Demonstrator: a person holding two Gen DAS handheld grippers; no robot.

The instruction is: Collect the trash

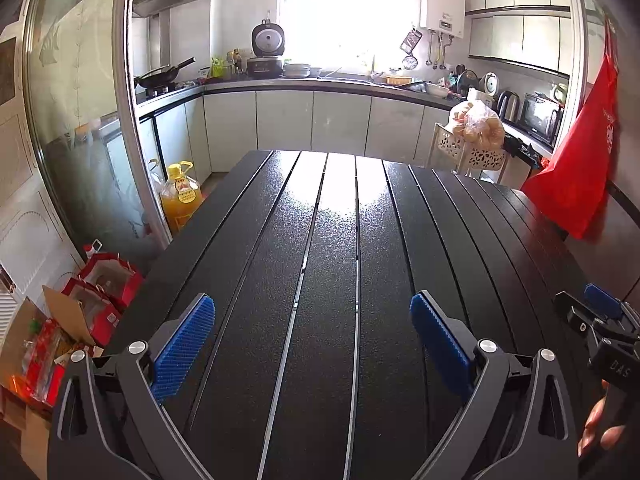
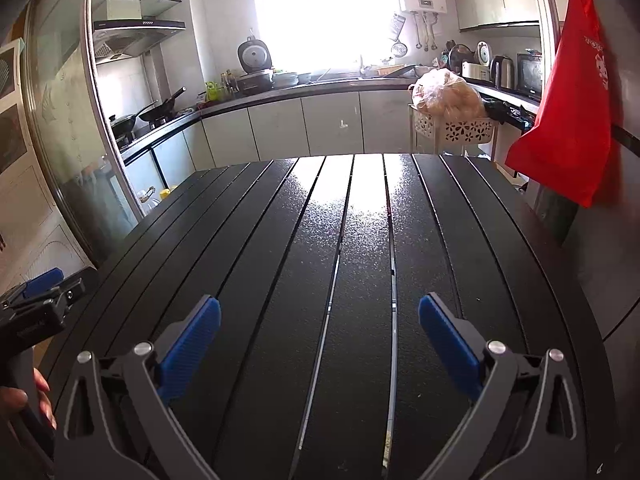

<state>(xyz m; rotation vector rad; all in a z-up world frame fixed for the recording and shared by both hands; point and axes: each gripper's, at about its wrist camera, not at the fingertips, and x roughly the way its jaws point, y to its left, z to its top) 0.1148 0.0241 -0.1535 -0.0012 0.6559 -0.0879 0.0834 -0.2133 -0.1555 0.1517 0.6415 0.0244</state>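
A black slatted table (image 1: 248,280) (image 2: 280,264) fills both views, and I see no trash on its top. My left gripper (image 1: 312,308) hovers over the near end, open, its blue pads (image 1: 182,344) wide apart with nothing between them. My right gripper (image 2: 319,312) is open too and holds nothing. In the left wrist view the right gripper (image 1: 592,308) shows at the right edge, with a hand (image 1: 600,428) below it. In the right wrist view the left gripper (image 2: 40,292) shows at the left edge, also with a hand (image 2: 38,400).
A red cloth (image 1: 576,160) (image 2: 572,120) hangs at the table's right. Behind the far end stands a white basket rack (image 1: 476,152) (image 2: 456,128) with a plastic bag (image 2: 444,96) of food. An oil bottle (image 1: 180,196) and red cartons (image 1: 100,292) sit on the floor at the left. Kitchen counters line the back.
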